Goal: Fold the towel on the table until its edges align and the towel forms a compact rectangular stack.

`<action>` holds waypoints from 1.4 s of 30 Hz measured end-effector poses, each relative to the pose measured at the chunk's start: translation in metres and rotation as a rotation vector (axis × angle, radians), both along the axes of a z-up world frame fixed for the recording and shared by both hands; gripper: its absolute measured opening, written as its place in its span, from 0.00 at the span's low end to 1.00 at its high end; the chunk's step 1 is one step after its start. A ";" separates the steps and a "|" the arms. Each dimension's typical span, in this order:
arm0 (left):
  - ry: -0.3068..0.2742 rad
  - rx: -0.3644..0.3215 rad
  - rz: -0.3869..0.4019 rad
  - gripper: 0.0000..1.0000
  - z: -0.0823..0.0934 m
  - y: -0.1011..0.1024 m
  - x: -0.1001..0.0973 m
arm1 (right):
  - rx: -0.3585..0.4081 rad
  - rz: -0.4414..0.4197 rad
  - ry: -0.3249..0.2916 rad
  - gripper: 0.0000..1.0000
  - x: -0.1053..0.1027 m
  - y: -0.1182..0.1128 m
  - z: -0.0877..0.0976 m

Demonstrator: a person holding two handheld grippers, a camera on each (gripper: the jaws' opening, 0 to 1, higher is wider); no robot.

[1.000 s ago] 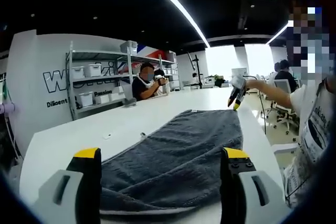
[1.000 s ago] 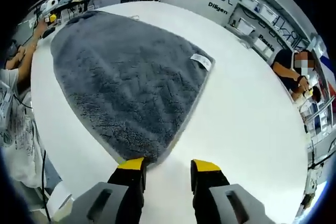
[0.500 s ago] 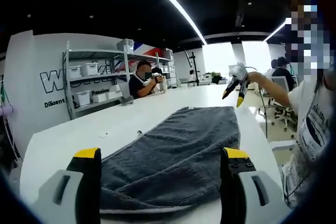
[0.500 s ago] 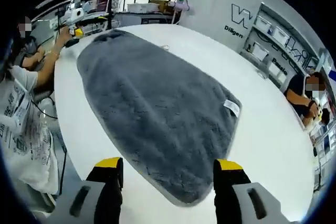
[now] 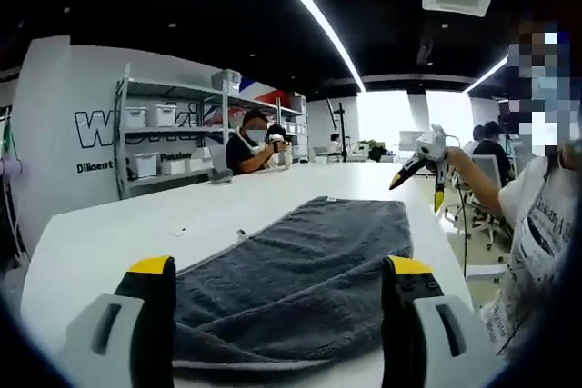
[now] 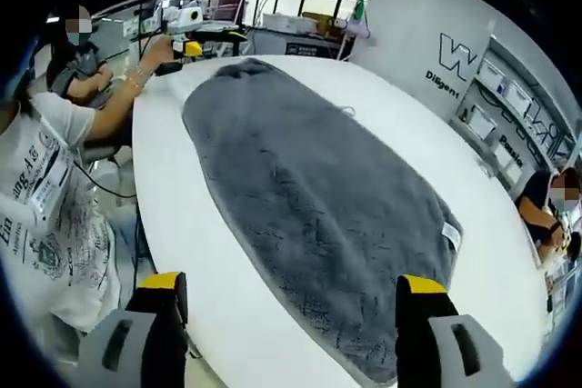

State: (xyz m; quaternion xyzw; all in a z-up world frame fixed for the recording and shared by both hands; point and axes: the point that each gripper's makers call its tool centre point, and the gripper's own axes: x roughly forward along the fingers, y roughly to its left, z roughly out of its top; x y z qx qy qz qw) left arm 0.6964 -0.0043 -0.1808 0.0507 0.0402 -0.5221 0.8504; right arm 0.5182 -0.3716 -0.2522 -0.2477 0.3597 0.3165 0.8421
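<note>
Towel (image 6: 318,215) lies as a long strip on the worktop (image 6: 209,252), still needing further folds; both grippers' fingers stand apart, holding nothing.

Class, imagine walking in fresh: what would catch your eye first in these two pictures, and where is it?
A big grey towel lies spread flat along the white table. The right tool hangs open above one end of it. The left tool is open low at the other end.

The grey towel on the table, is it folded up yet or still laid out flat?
Laid out flat: the grey towel lies as one long layer on the white table, with no fold showing in either view.
</note>
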 end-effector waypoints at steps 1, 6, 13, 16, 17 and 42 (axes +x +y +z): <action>0.002 0.011 0.003 0.99 0.000 0.001 -0.002 | 0.003 0.004 -0.009 0.99 0.000 0.001 0.002; -0.008 0.059 0.033 0.99 0.006 0.014 -0.018 | 0.039 0.028 -0.056 0.99 0.001 0.010 0.015; 0.070 0.096 0.114 0.98 -0.002 0.039 -0.040 | 0.063 0.062 -0.093 0.99 0.006 0.017 0.021; 0.142 0.115 0.158 0.95 -0.020 0.049 -0.045 | 0.079 0.085 -0.106 0.99 0.007 0.023 0.021; 0.167 0.121 0.166 0.94 -0.028 0.051 -0.049 | 0.084 0.089 -0.107 0.99 0.007 0.024 0.020; 0.511 -0.153 0.248 0.21 -0.086 0.029 -0.033 | 0.099 0.092 -0.100 0.97 -0.009 0.001 0.001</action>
